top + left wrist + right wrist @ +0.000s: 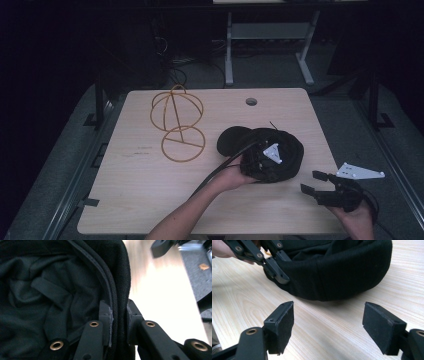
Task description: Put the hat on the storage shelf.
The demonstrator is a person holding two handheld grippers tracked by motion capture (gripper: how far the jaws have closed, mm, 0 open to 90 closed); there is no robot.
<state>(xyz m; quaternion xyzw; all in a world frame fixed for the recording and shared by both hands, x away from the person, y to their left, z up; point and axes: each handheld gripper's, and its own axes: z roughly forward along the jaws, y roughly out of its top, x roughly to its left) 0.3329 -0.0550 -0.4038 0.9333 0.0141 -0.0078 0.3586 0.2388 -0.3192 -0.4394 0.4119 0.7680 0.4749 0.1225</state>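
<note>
Right up against the left gripper's camera you're pinching the cap's (pixel 75 277) rim: the left gripper (pixel 118 322) has one finger (pixel 105 317) inside on the lining and the other outside on the black cloth, so those fingers are pressed onto the brim edge seam. From above, that same left gripper (pixel 257 162) is sitting at the near-left side of the cap (pixel 280 152), which is lying open side up on the desk (pixel 140 200), right of centre.

Your right gripper (pixel 316 182) is hanging off to the near right with its fingers spread wide and nothing between them. In its own view the cap (pixel 342 267) is lying straight ahead and a bit up-frame, near but with a strip of bare desk between the finger (pixel 283 325) tips and the cloth. So the thing to watch, I'd say: the cap is lying forward and left of that free hand, and its rim is running crosswise to the fingers, not along them.

Gold wire stand (pixel 177 122) is sitting well apart at the far left, tipped on its side by the look of it. My guess is the cap is heading there, and since the left hand is nearer to it, that's the one carrying while the right one is coming in to grab the opposite rim.
</note>
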